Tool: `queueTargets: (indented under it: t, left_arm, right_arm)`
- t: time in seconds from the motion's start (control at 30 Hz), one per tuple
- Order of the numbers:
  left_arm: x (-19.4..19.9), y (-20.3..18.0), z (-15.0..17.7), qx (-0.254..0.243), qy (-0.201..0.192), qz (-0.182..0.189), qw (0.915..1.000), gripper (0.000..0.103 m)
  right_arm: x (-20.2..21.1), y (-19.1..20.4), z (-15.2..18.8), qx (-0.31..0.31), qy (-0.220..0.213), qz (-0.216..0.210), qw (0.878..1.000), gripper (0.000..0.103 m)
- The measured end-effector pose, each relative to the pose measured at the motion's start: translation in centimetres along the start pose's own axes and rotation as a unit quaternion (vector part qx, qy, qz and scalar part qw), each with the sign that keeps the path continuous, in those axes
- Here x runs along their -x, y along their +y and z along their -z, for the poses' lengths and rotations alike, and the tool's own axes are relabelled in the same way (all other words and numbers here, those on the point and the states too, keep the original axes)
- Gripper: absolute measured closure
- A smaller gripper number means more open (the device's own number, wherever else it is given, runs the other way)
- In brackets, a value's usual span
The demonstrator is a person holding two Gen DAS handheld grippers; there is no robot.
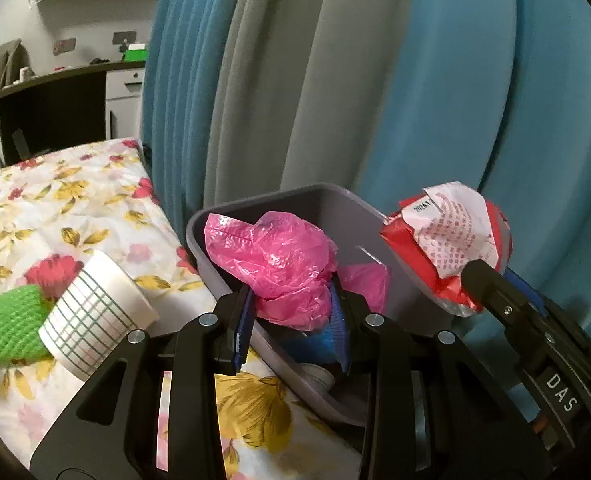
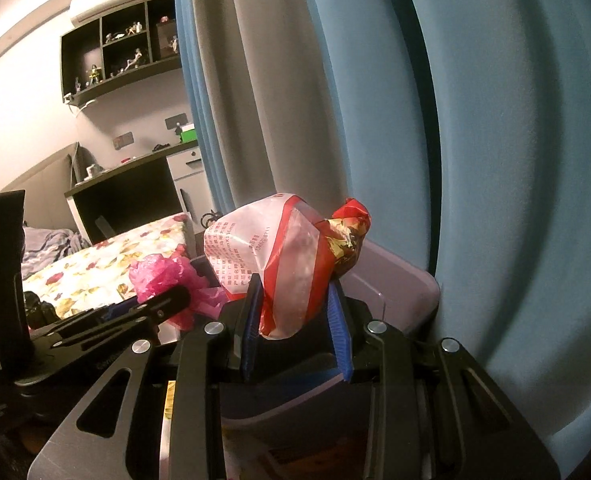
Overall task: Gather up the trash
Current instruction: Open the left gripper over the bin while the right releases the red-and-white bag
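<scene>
My left gripper (image 1: 293, 300) is shut on a crumpled pink plastic bag (image 1: 279, 264) and holds it over the grey bin (image 1: 335, 196). My right gripper (image 2: 295, 308) is shut on a crumpled red and white wrapper (image 2: 279, 256), above the bin's right rim (image 2: 395, 276). In the left wrist view the wrapper (image 1: 447, 236) and the right gripper's finger (image 1: 491, 284) show at the right. In the right wrist view the pink bag (image 2: 163, 276) and the left gripper (image 2: 155, 312) show at the left. The bin holds something blue (image 1: 315, 344) under the bag.
The bin stands on a floral bedsheet (image 1: 75, 208) against blue and grey curtains (image 1: 375, 80). A roll of gridded white tape (image 1: 95, 312) and a green mesh piece (image 1: 3, 320) lie left of the bin. A desk (image 1: 55, 80) and wall shelves (image 2: 115, 60) stand behind.
</scene>
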State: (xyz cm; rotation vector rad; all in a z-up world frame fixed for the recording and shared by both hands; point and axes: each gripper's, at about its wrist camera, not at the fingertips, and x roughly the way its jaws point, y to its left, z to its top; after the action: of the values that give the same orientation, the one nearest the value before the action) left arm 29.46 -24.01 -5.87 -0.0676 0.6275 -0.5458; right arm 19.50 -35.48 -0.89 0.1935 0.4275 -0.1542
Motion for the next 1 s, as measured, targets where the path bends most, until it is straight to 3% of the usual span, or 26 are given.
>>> queueTargets:
  t: [0.27,0.37,0.43,0.5,0.6,0.77,0.83,0.9,1.0]
  left_arm:
    - [-0.7,-0.3,0.4,-0.005,0.007,0.021,0.9997,0.070]
    - [-1.4,-0.2,0.4,-0.005,0.014,0.029,0.9995,0.065]
    - [-1.5,-0.1,0.5,-0.008,0.018,0.031,0.9993,0.055]
    - [-1.3,0.0,0.7,-0.014,0.017,0.024,0.9995,0.037]
    - [-0.8,0.5,1.0,-0.012,0.015,0.014,0.9997,0.024]
    - [1.4,2.1,1.6,-0.012,0.001,-0.015,0.9998,0.018]
    - [2.4,2.8,1.8,-0.010,-0.005,-0.035,0.9993,0.017]
    - [3.3,3.7,1.9,-0.001,-0.007,-0.045,0.9989,0.017]
    - [5.1,4.6,2.4,0.004,-0.014,-0.066,0.9977,0.017]
  right_arm:
    - [-0.9,0.5,-0.3,-0.003,0.005,0.005,1.000,0.071]
    - [-0.9,0.5,-0.3,-0.004,0.005,0.005,1.000,0.071]
    - [-0.9,0.4,-0.3,-0.004,0.006,0.004,1.000,0.071]
    - [-0.9,0.5,-0.3,-0.005,0.007,0.005,1.000,0.071]
    - [-1.1,0.5,-0.3,-0.006,0.008,0.006,1.000,0.070]
    - [-1.2,0.5,0.0,-0.006,0.010,0.001,1.000,0.070]
    - [-1.2,0.5,0.1,-0.005,0.009,0.000,1.000,0.065]
    - [-1.2,0.5,0.1,-0.006,0.007,-0.004,1.000,0.051]
    - [-1.2,0.7,0.1,-0.004,0.006,-0.002,1.000,0.050]
